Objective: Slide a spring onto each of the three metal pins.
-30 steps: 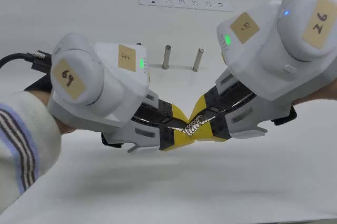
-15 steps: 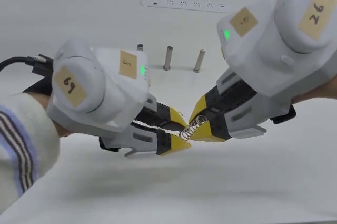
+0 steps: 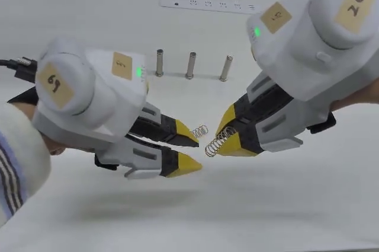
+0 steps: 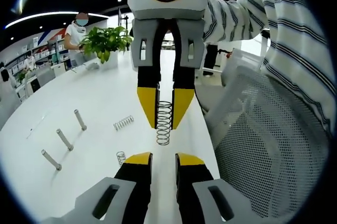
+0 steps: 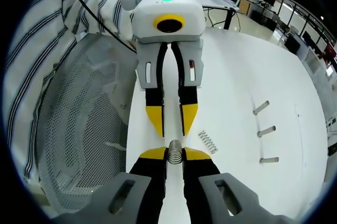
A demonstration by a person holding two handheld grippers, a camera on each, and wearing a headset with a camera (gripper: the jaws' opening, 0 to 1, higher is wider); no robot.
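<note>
**Over the white bench: right tool clamped on a spring, left tool slack**

Above the bench (image 3: 266, 204), in the head view, the two tools point tip to tip with a gap between them. The right tool (image 3: 230, 139) is clenched on a spring (image 3: 217, 143), which sticks out past its yellow tips toward the left tool (image 3: 192, 153). The left tool's jaws are parted and carry nothing. The left gripper view shows its tips just short of the spring's free end, not touching it. A second spring (image 3: 200, 130) lies flat on the bench between the tools and the pins, apart from both. In the left gripper view a third spring (image 4: 120, 157) sits on the bench just beside the left tool's jaw. The three metal pins (image 3: 191, 65) stand upright in a row farther back, well apart from the tools. A white power strip (image 3: 207, 4) lies beyond the pins. A striped sleeve (image 3: 12, 163) shows at the left edge
</note>
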